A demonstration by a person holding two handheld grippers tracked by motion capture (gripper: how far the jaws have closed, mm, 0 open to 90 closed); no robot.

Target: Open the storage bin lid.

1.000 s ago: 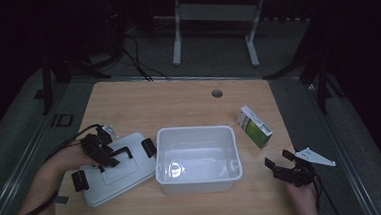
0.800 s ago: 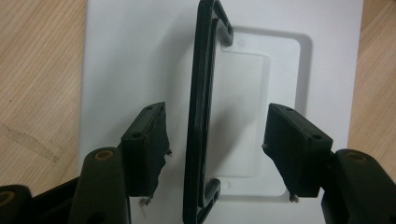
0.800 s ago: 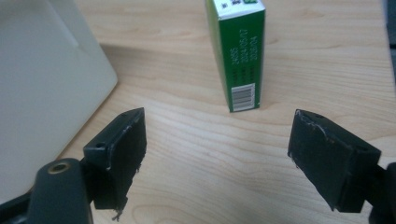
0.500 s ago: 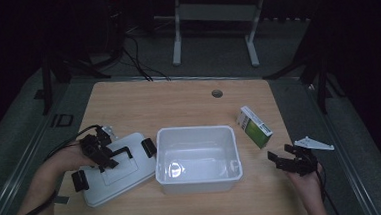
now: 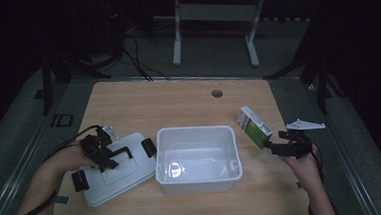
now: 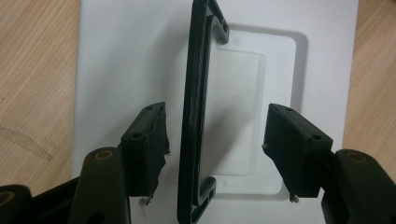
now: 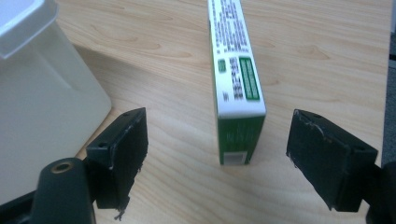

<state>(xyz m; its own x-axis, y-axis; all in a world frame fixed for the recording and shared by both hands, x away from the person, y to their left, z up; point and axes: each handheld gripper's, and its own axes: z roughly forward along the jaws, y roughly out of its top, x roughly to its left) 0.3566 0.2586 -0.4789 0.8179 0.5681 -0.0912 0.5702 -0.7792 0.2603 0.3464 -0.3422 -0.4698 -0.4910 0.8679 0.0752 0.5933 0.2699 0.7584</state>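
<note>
A white lid [image 5: 113,170] with a black handle [image 6: 198,107] lies flat at the table's left, beside an open white bin [image 5: 197,158]. My left gripper [image 5: 102,152] hovers over the lid, open, its jaws either side of the raised handle [image 5: 117,153] without touching it. A green and white box [image 5: 253,125] stands on edge right of the bin. My right gripper [image 5: 277,147] is open just in front of the box [image 7: 236,88], whose near end lies between the jaws, apart from both.
The bin's wall [image 7: 42,88] is close on the right gripper's left side. A round hole [image 5: 217,93] sits in the tabletop at the back. Bare wood [image 5: 153,107] stretches behind the bin. A desk frame [image 5: 213,16] stands on the floor beyond.
My right gripper has moved forward and up toward the green box, from near the table's front right edge. The left gripper has stayed over the lid's handle.
</note>
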